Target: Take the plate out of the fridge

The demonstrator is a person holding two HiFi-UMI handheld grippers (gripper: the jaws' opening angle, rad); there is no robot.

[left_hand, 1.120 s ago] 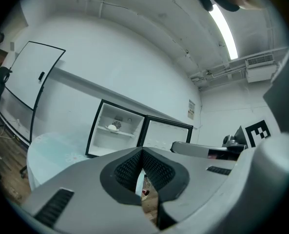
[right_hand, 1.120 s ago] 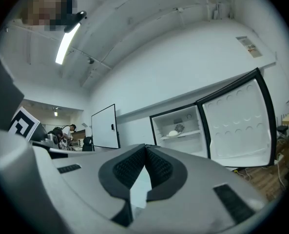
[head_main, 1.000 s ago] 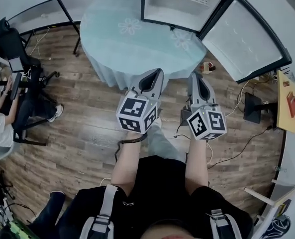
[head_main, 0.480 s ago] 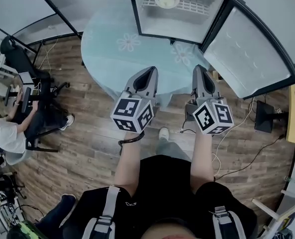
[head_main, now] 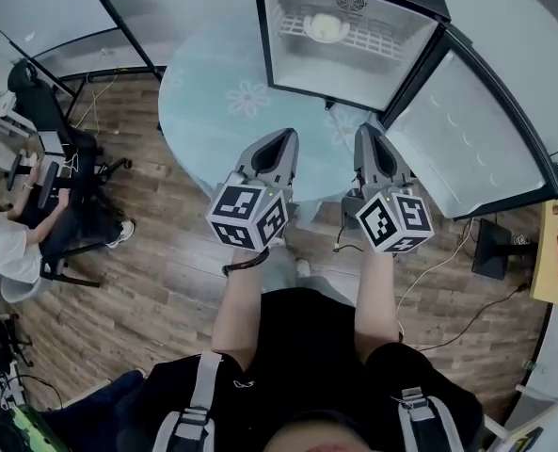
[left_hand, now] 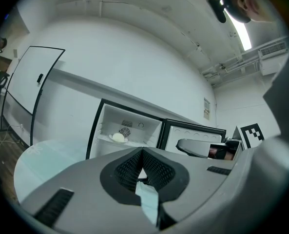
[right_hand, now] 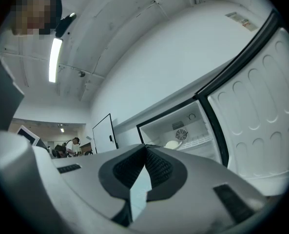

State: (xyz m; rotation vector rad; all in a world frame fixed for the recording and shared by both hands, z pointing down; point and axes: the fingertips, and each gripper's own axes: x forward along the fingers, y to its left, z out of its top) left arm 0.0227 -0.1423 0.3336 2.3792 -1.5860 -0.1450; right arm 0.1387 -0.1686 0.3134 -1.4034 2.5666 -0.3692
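A small black fridge (head_main: pixel 288 36) stands open on the round table, its door (head_main: pixel 467 139) swung out to the right. On its wire shelf lies a pale plate (head_main: pixel 326 29), also seen as the plate (left_hand: pixel 118 137) in the left gripper view and the plate (right_hand: pixel 172 144) in the right gripper view. My left gripper (head_main: pixel 280 143) and right gripper (head_main: pixel 370 141) hover side by side above the table's near edge, well short of the fridge. Both are shut with nothing between the jaws.
The round table (head_main: pixel 213 121) has a pale blue cloth with flower prints. A person (head_main: pixel 6 243) sits at the left beside black office chairs (head_main: pixel 43 111). Cables (head_main: pixel 438 271) trail over the wood floor at the right, near a black stand (head_main: pixel 493 248).
The view has shifted so the fridge and table sit lower and fuller in the frame. Both grippers stay shut and side by side, now slightly nearer the fridge.
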